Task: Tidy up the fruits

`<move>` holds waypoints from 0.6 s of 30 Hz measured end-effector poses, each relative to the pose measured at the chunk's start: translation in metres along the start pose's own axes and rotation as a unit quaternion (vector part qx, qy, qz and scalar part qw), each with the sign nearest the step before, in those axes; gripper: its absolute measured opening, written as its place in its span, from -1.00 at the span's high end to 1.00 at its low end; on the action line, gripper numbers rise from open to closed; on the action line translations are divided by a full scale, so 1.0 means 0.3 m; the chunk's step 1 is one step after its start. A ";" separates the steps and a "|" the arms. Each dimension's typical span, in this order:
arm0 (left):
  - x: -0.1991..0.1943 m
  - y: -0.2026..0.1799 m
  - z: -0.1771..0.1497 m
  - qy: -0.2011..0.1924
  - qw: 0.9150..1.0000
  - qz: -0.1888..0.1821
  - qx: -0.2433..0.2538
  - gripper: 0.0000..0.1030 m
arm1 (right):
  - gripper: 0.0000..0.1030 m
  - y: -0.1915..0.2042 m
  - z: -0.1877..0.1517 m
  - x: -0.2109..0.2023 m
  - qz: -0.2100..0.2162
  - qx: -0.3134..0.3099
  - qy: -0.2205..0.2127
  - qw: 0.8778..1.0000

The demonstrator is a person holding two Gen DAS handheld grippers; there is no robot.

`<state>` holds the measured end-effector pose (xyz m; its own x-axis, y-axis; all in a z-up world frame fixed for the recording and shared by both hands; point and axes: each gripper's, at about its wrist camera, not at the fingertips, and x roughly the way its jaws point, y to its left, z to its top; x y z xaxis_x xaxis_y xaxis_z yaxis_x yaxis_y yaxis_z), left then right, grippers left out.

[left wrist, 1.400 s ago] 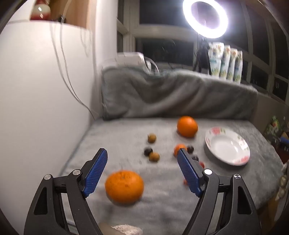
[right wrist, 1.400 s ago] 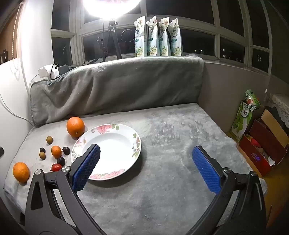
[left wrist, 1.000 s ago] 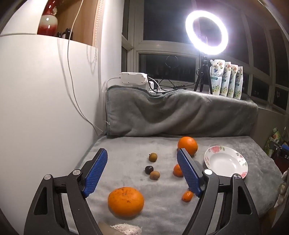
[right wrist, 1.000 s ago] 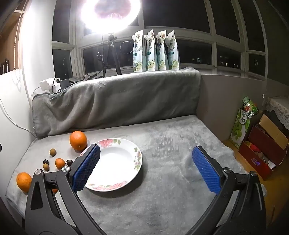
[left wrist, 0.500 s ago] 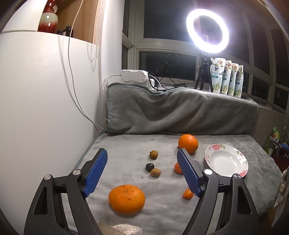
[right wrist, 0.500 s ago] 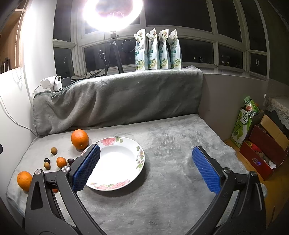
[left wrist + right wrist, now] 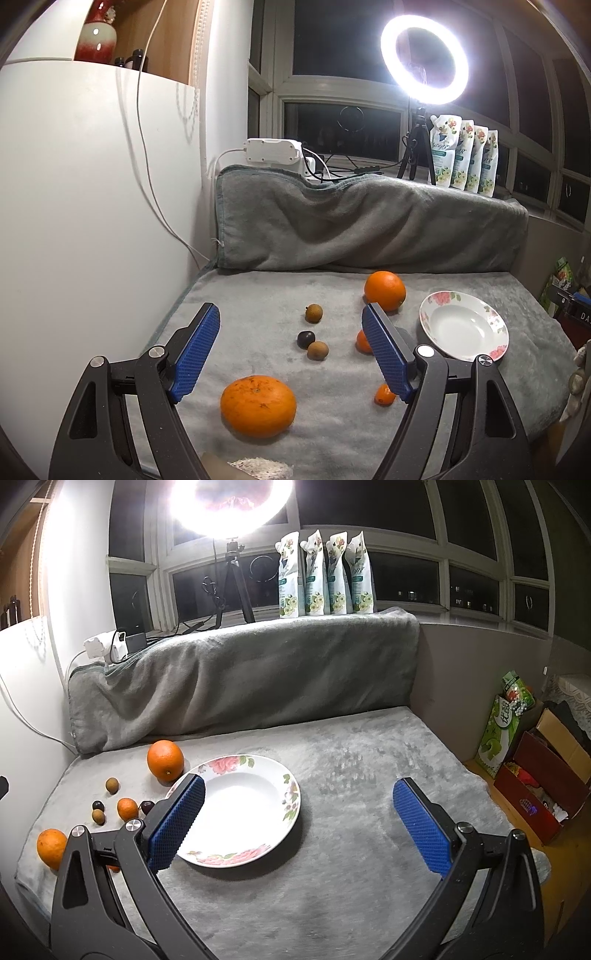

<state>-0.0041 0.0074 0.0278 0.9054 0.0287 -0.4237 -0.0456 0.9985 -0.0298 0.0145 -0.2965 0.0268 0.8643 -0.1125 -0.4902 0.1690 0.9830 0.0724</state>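
Note:
A white floral plate [image 7: 463, 331] [image 7: 242, 806] lies empty on the grey blanket. Left of it lie a large orange [image 7: 384, 291] [image 7: 165, 758], a flatter large orange [image 7: 258, 405] [image 7: 51, 847], a small orange [image 7: 362, 341] [image 7: 127, 808], a small orange fruit [image 7: 385, 394], two brown longans [image 7: 313, 313] [image 7: 317, 349] and a dark plum [image 7: 306, 339]. My left gripper [image 7: 291, 350] is open above the near orange. My right gripper [image 7: 299, 823] is open over the plate's right side. Both are empty.
A white wall [image 7: 92, 221] borders the blanket on the left. A blanket-draped ledge [image 7: 240, 679] at the back carries a ring light [image 7: 424, 61], a power strip [image 7: 273, 151] and several pouches [image 7: 325, 579]. Boxes [image 7: 543, 775] stand on the floor, right.
Both grippers have pulled back and tilted up a little, so the fruits and plate look smaller and farther. Nothing on the blanket has moved. Both stay open.

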 end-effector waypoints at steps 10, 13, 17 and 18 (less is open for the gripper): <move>0.005 0.002 -0.005 0.002 1.000 0.000 0.001 -0.55 | -1.00 0.002 -0.010 0.013 0.003 0.001 0.006 1.000; 0.007 0.003 -0.005 0.003 1.000 -0.001 0.000 -0.55 | -1.00 0.003 -0.009 0.013 0.003 0.002 0.007 1.000; 0.004 0.002 -0.009 0.002 1.000 -0.001 0.001 -0.55 | -1.00 0.003 -0.010 0.013 0.003 0.002 0.008 1.000; 0.003 0.001 -0.009 0.003 1.000 0.000 0.001 -0.55 | -1.00 0.003 -0.010 0.013 0.003 0.002 0.008 1.000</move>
<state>-0.0043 0.0075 0.0250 0.9032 0.0278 -0.4283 -0.0441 0.9986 -0.0281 0.0167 -0.2955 0.0223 0.8573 -0.1051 -0.5040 0.1666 0.9829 0.0785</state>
